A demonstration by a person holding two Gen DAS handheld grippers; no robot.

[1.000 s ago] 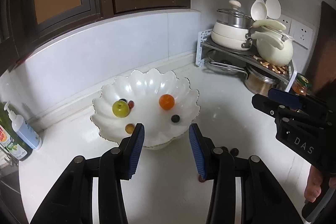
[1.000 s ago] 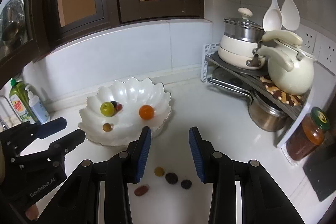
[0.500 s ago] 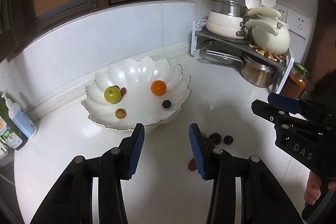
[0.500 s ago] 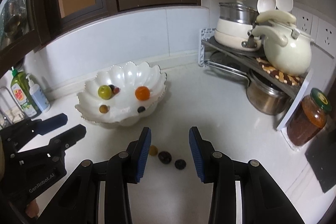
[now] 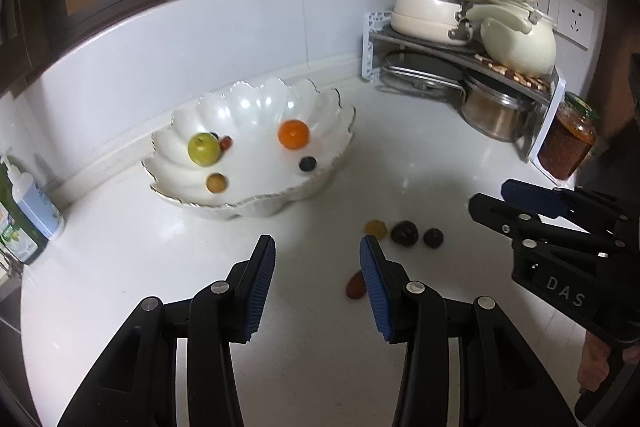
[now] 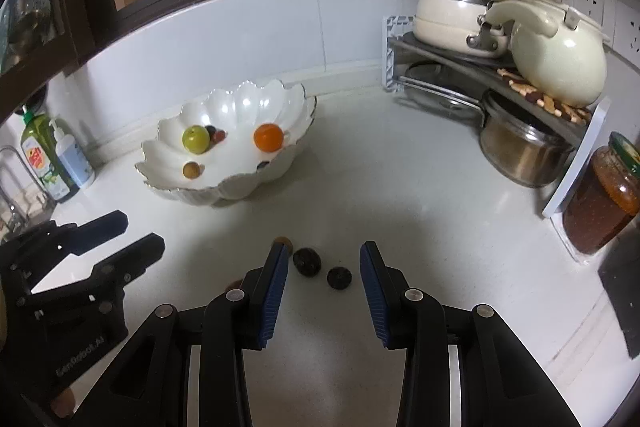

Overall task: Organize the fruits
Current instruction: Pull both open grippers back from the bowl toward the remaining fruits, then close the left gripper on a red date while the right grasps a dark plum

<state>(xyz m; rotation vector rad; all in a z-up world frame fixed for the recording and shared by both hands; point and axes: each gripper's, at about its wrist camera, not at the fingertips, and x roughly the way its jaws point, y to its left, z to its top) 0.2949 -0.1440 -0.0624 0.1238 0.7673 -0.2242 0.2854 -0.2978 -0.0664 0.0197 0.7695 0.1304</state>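
A white scalloped bowl holds a green fruit, an orange, a dark berry and two small fruits. Loose on the white counter lie a yellow fruit, two dark fruits and a red-brown fruit, which is partly hidden by a finger. My left gripper is open and empty, left of the loose fruits. My right gripper is open just above and short of the two dark fruits, touching neither.
A corner rack at the back right carries pots and a cream kettle, with a steel pot beneath. A jar stands beside the rack. Soap bottles stand at the far left by the wall.
Both grippers have sunk toward the counter and closer to the loose fruits. The bowl now sits farther up in both views. Neither pair of jaws has changed its width.
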